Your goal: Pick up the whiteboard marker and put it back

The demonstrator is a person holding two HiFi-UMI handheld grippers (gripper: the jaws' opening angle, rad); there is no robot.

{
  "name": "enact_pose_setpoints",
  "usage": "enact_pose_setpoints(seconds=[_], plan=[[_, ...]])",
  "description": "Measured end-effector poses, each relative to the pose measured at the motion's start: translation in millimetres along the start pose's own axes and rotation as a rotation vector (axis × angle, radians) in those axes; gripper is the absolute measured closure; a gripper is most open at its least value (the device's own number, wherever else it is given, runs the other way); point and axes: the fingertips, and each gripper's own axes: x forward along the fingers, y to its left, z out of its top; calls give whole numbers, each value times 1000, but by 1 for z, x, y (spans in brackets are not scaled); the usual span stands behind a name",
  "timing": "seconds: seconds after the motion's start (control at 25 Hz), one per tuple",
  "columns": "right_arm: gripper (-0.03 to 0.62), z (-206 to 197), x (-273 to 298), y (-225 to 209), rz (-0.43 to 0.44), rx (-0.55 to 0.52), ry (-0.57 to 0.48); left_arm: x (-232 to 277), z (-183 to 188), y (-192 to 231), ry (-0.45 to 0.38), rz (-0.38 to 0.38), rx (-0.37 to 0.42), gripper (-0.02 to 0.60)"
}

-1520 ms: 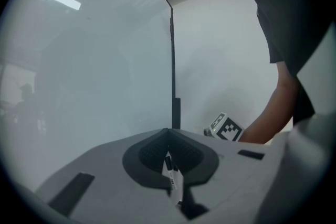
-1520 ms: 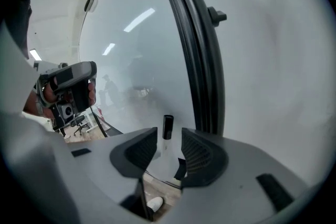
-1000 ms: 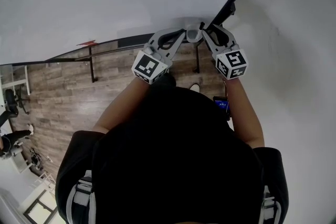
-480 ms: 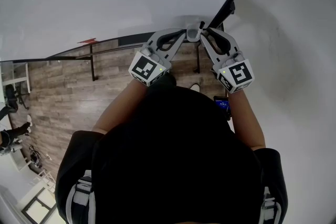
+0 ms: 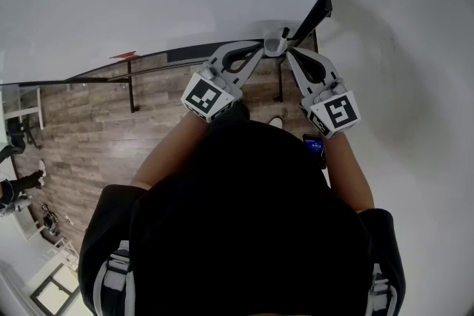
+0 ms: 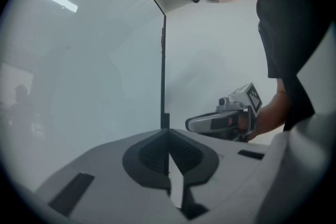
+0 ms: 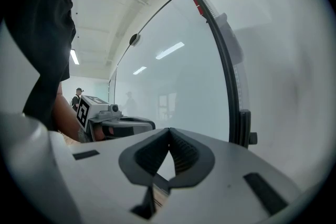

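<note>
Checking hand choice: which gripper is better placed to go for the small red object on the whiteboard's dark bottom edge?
Probably left. The left gripper sits on the side of the small red object; the right gripper would have to cross over. Both jaws are shut, empty.

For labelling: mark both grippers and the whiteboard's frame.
left gripper [image 6: 167,131], left gripper view, where its jaw tips meet.
right gripper [image 7: 169,129], right gripper view, where its jaw tips meet.
whiteboard frame [image 7: 226,76], right gripper view, black edge.
</note>
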Motion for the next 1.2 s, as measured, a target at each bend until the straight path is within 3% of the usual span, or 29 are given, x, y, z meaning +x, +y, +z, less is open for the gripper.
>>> enact_pose_setpoints(seconds=[0.16, 1.2], plan=[[594, 1, -2, 1, -10, -6, -9, -2, -6, -2, 30, -1, 3, 578], [594, 1, 0, 11, 15, 15, -11, -12, -2, -1, 19, 11, 32, 578]])
